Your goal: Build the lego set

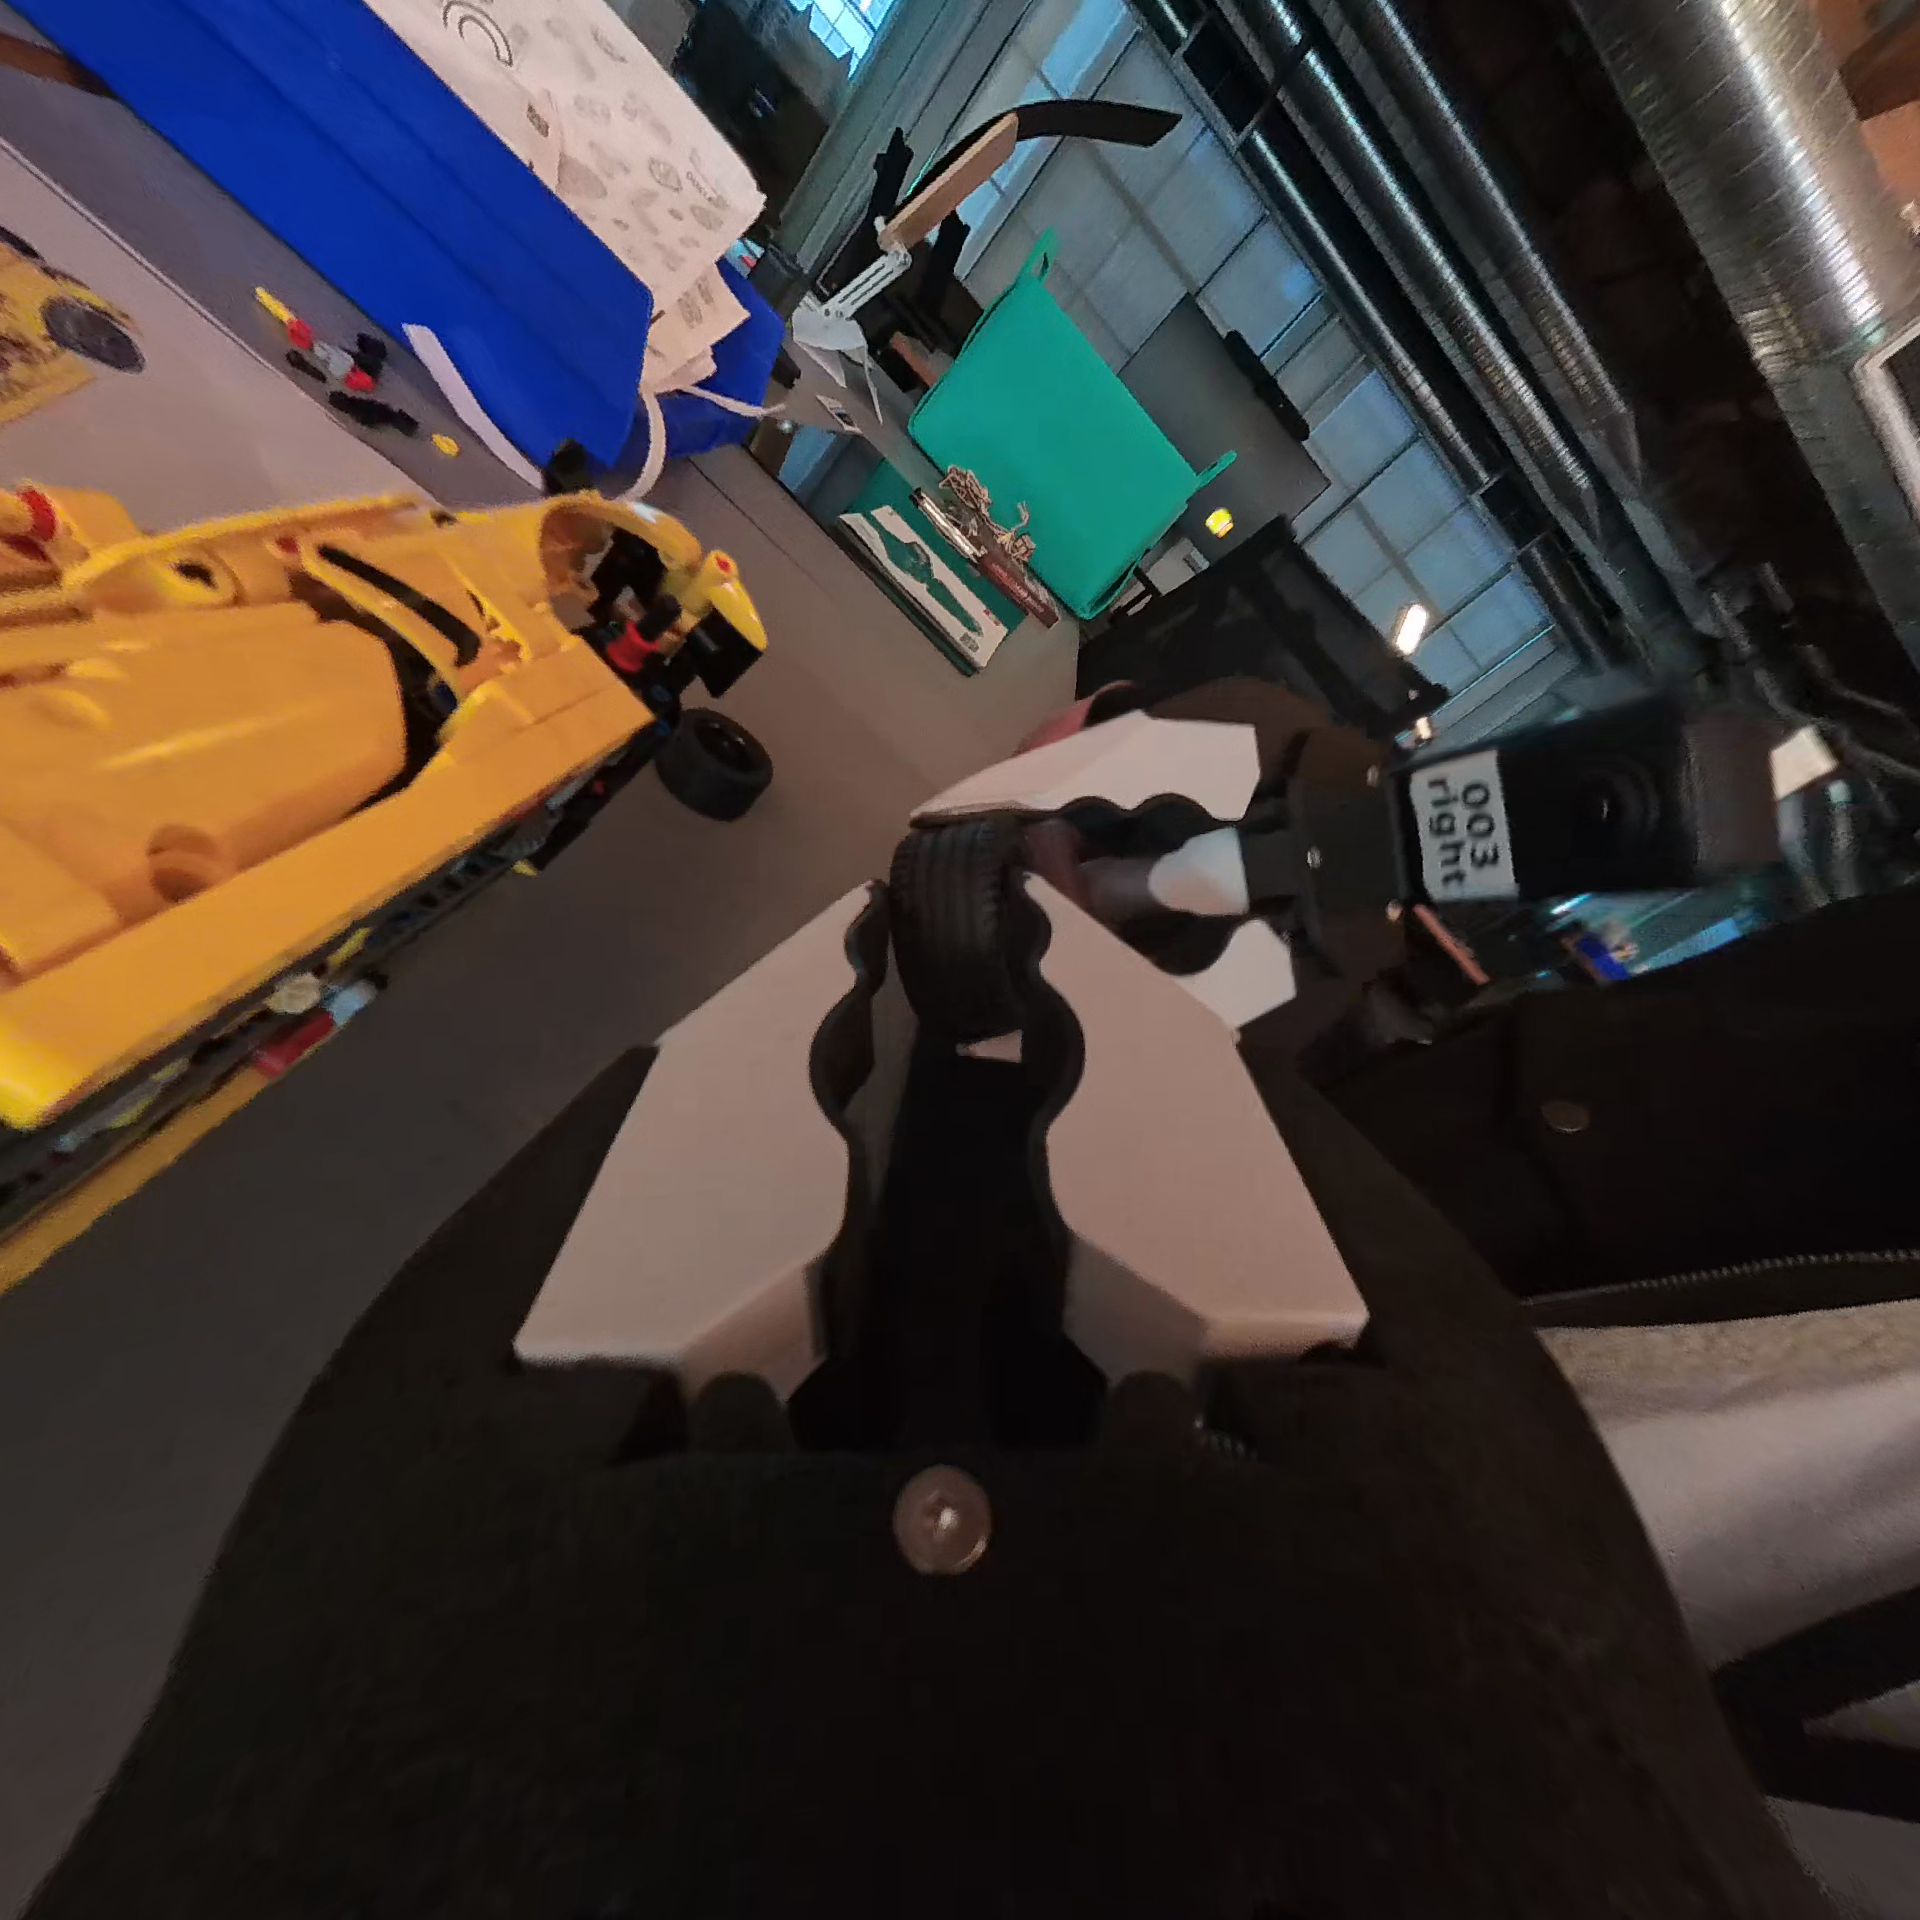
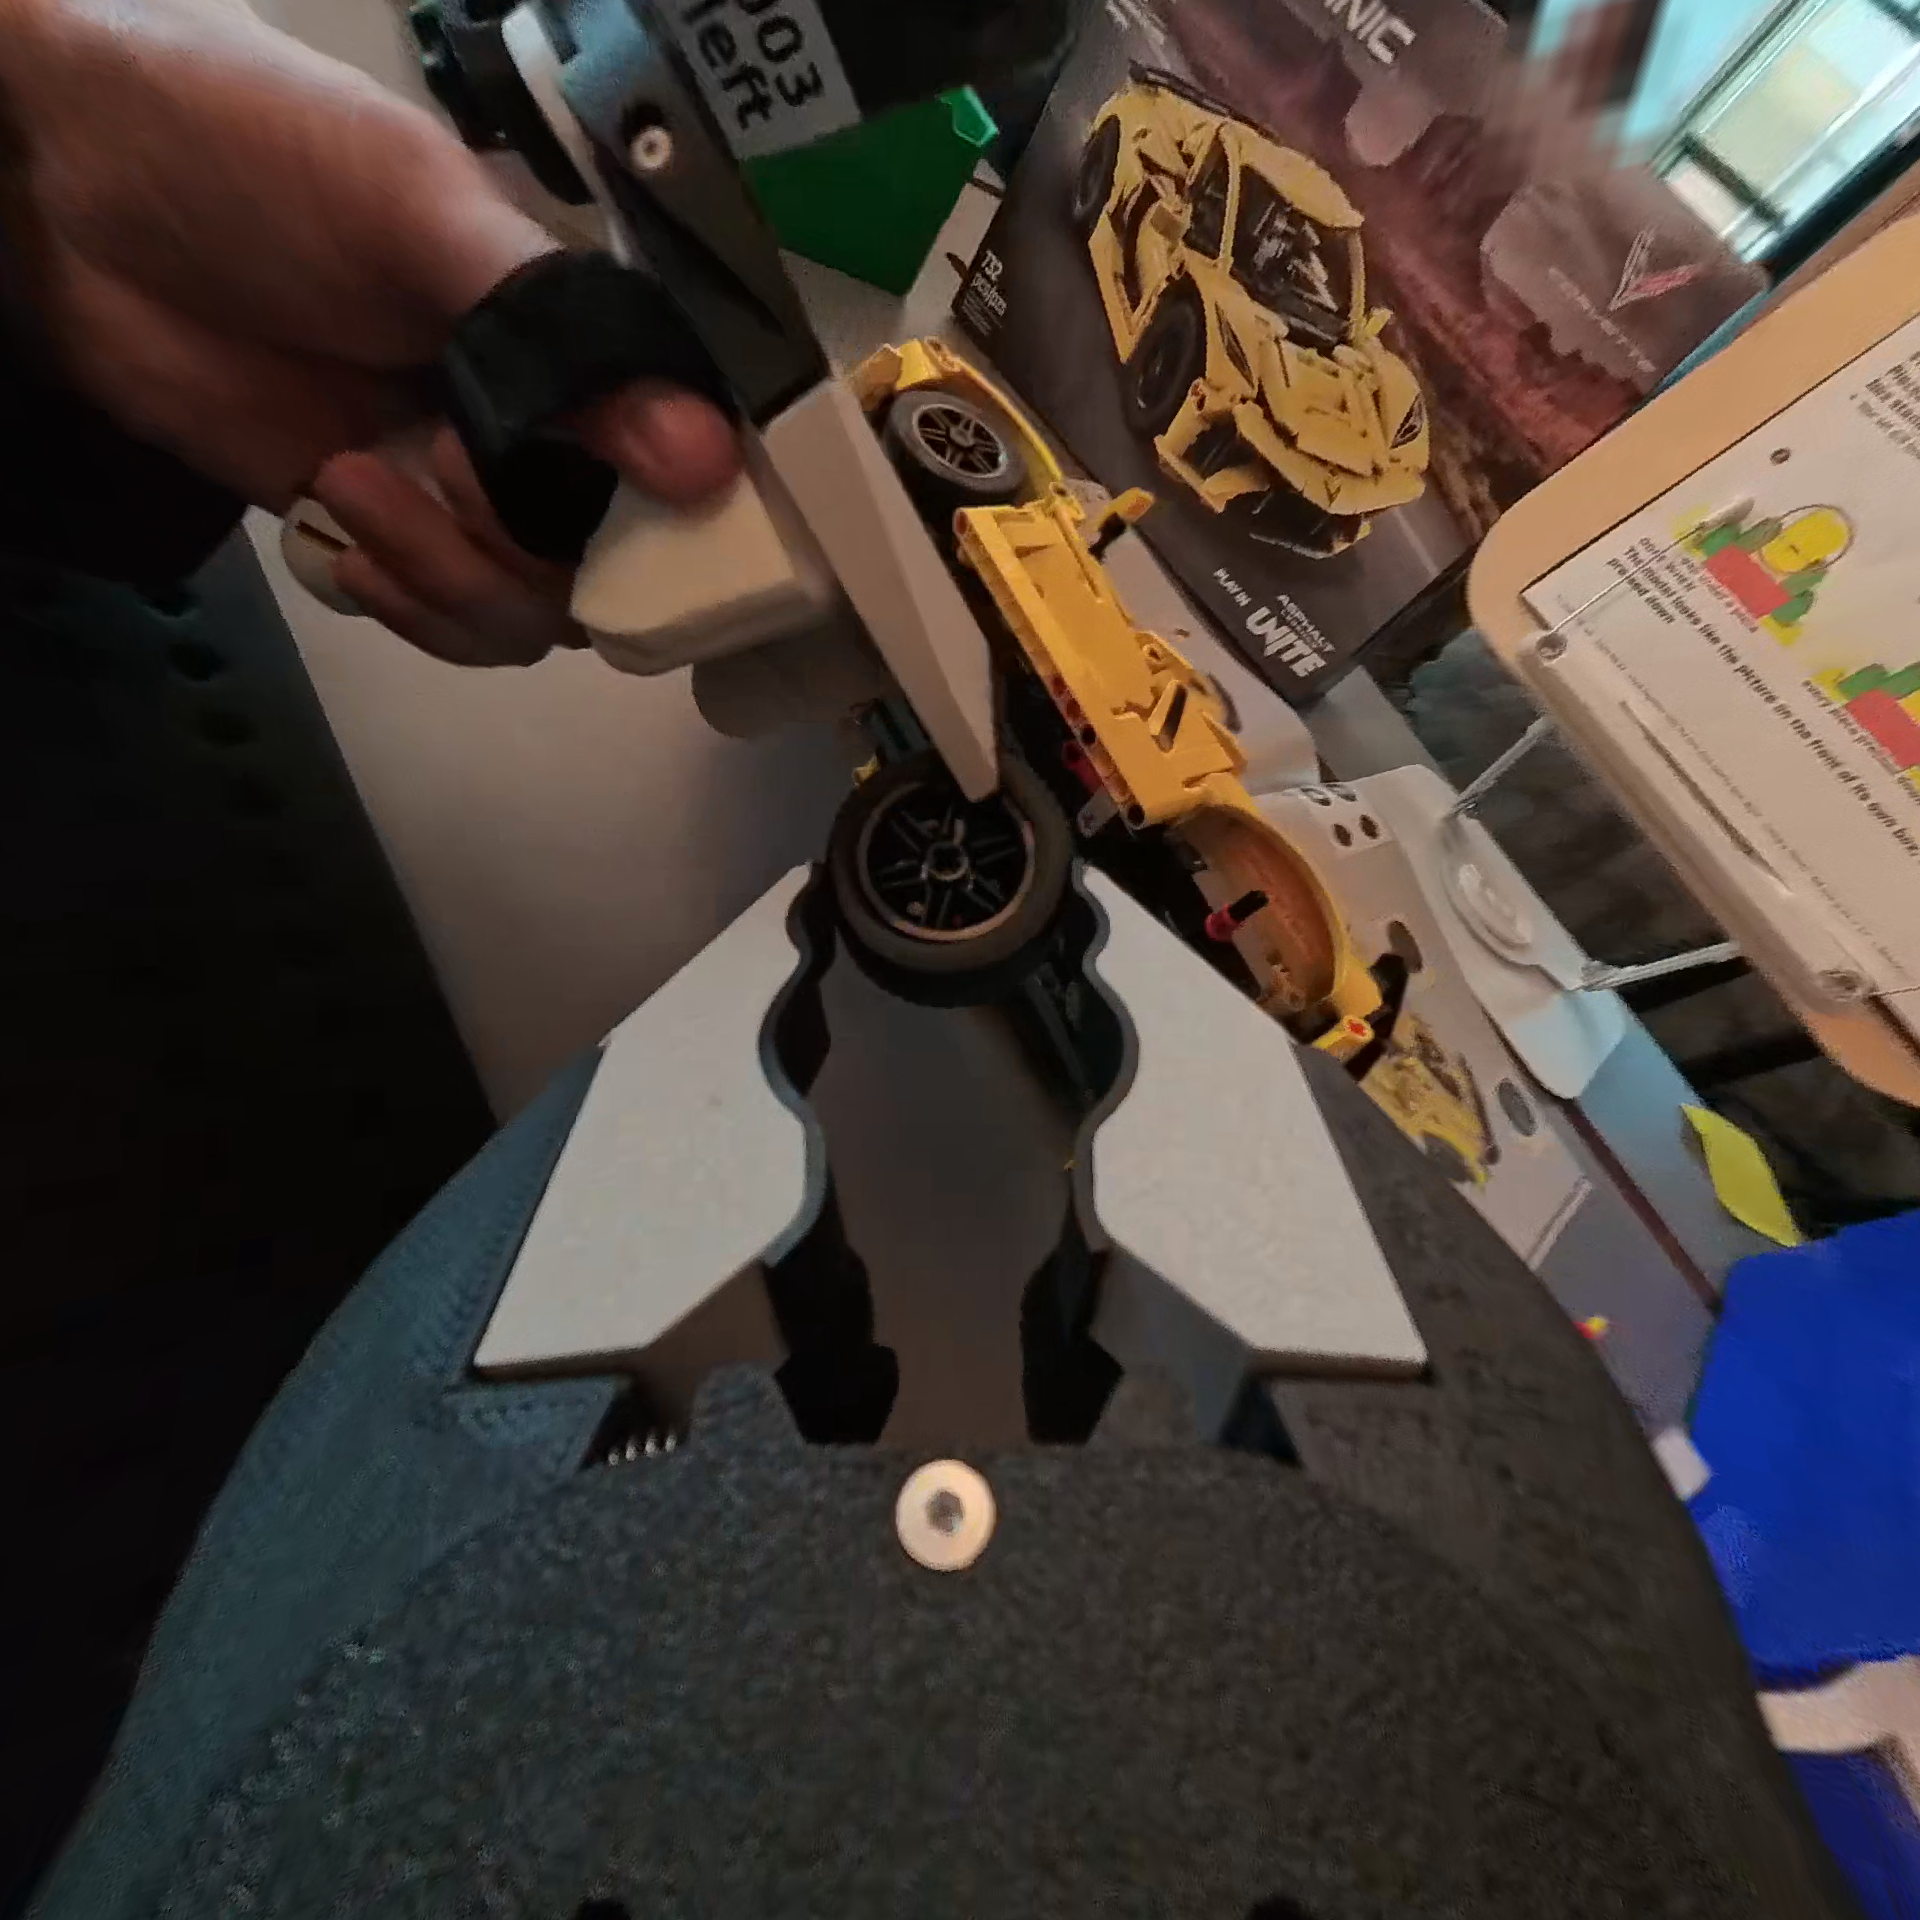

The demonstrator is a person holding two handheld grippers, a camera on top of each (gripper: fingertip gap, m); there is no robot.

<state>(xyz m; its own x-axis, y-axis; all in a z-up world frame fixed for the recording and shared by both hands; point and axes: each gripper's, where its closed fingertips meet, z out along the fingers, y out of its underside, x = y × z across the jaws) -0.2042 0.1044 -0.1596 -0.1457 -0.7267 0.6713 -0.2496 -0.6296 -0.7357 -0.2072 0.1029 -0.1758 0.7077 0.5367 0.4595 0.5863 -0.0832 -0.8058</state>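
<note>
Between the jaws of the left gripper point(image 1: 951, 914) a black wheel point(image 1: 951, 961) is pinched by its two faces near the edge, tread toward the camera, so that most of the tyre is left free to be taken. Around that free part the right gripper point(image 2: 951, 904) has been set, its jaws straddling the wheel across the tread. Whether they already press on it or only stand close cannot be told. A hand-over, or a regrip to turn the hub toward the axle, is judged to be in hand.

Above and left of the right jaws, the left gripper is carried by a hand point(image 2: 260, 312). Just beyond the right jaws the yellow car point(image 2: 1101, 665) lies on the desk point(image 1: 623, 1039), one wheel already fitted at its far end. An empty arch point(image 2: 1283, 935) with a red pin point(image 2: 1236, 909) is turned toward the jaws, which is probably where the held wheel is meant to go. Farther beyond, the box point(image 2: 1247, 312) is propped upright, likely as a reference picture. Well off from the left jaws, small loose parts point(image 1: 343, 364) are kept on the desk.
</note>
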